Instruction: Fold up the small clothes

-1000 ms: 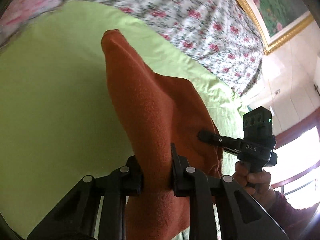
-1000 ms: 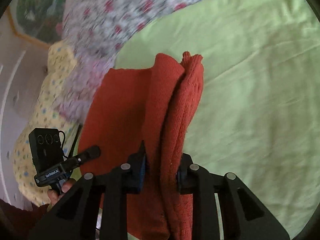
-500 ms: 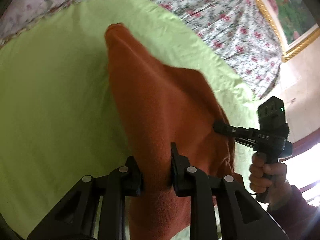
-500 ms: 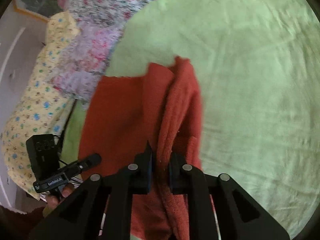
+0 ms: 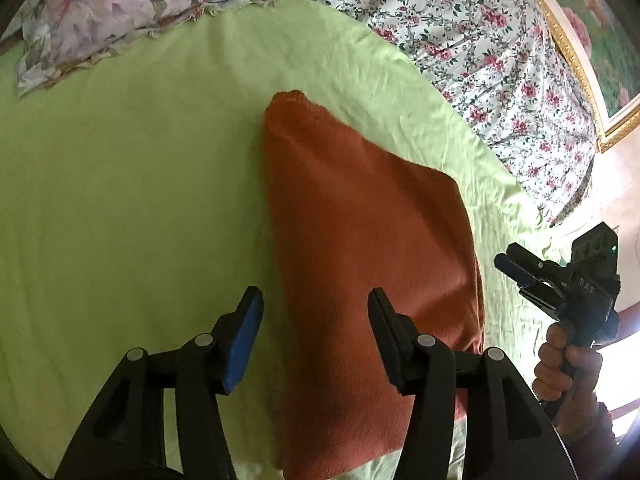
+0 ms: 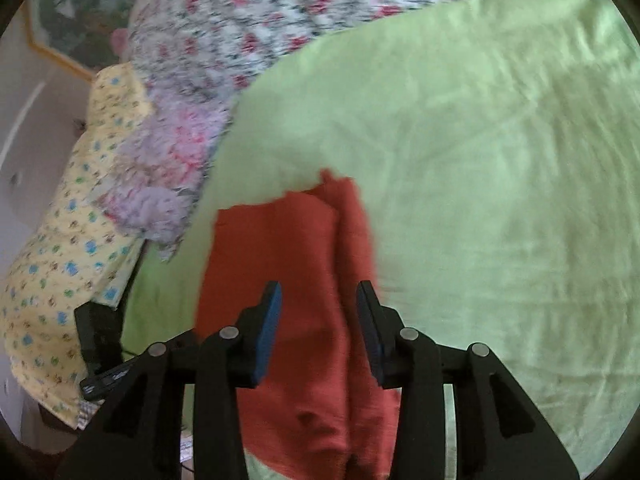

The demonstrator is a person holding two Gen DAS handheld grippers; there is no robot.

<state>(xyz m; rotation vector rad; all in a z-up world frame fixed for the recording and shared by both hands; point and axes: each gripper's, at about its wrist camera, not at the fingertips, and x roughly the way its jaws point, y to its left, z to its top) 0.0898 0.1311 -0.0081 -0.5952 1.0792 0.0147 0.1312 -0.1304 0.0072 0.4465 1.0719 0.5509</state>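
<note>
Both claws newly parted; one rust-red cloth [image 5: 360, 260]

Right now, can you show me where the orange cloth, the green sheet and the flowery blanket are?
orange cloth [image 5: 360, 240], left wrist view, middle of its folded top.
green sheet [image 5: 132, 200], left wrist view, bare part left of the cloth.
flowery blanket [image 5: 472, 32], left wrist view, middle of the rose print.

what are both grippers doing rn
Left gripper: open, holding nothing, above the rust-orange garment.
Right gripper: open, holding nothing, over the same garment.
</note>
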